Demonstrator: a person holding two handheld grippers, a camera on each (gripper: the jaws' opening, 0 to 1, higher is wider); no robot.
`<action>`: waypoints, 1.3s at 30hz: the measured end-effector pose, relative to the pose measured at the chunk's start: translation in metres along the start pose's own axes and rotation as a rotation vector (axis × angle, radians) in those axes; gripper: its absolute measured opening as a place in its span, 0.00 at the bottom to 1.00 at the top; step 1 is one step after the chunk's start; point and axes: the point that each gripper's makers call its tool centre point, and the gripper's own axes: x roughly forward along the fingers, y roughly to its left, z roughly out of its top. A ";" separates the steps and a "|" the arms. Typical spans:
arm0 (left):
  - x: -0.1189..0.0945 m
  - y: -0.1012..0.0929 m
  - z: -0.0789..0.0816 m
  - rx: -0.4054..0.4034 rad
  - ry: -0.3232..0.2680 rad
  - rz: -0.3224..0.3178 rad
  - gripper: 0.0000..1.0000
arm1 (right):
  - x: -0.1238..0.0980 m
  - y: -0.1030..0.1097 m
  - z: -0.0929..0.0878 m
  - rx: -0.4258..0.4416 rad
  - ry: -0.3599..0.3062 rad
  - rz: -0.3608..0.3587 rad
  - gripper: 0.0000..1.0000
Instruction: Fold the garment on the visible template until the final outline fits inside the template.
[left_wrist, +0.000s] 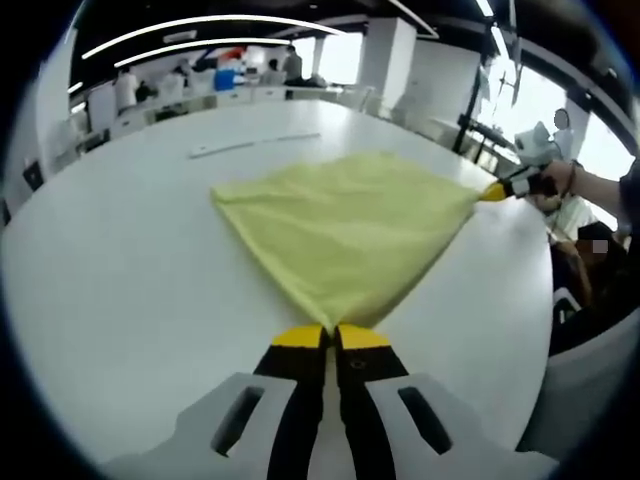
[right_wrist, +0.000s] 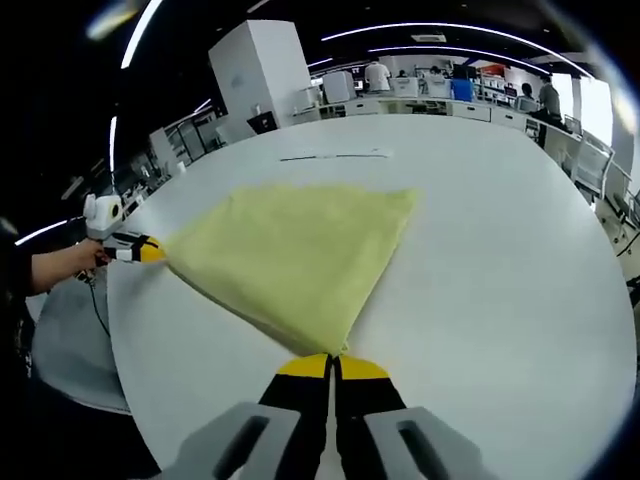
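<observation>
White table (left_wrist: 120, 270): broad, round-edged, carrying everything we list. Yellow garment (left_wrist: 340, 225): on the table's middle, stretched taut between two held corners, its far corners lying flat. We judge it light, soft and limp, likely to sag or crease once slack; corners and hems are the best holds. Thin pale strips (left_wrist: 255, 143) lie toward the far edge, perhaps template marks. Left gripper (left_wrist: 332, 335): jaws pressed together, pinching one corner. Right gripper (right_wrist: 333, 365): jaws likewise clamped on the opposite corner. We read no brand, label or writing.
</observation>
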 end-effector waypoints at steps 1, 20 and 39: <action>0.000 0.000 0.000 0.001 0.001 0.002 0.00 | 0.000 0.001 0.000 0.000 0.001 0.001 0.00; -0.010 -0.005 -0.012 0.000 0.016 0.010 0.00 | -0.008 0.015 -0.011 0.003 0.020 0.002 0.00; -0.009 0.000 -0.021 -0.058 0.034 0.054 0.12 | -0.003 0.006 -0.008 0.084 0.001 -0.057 0.01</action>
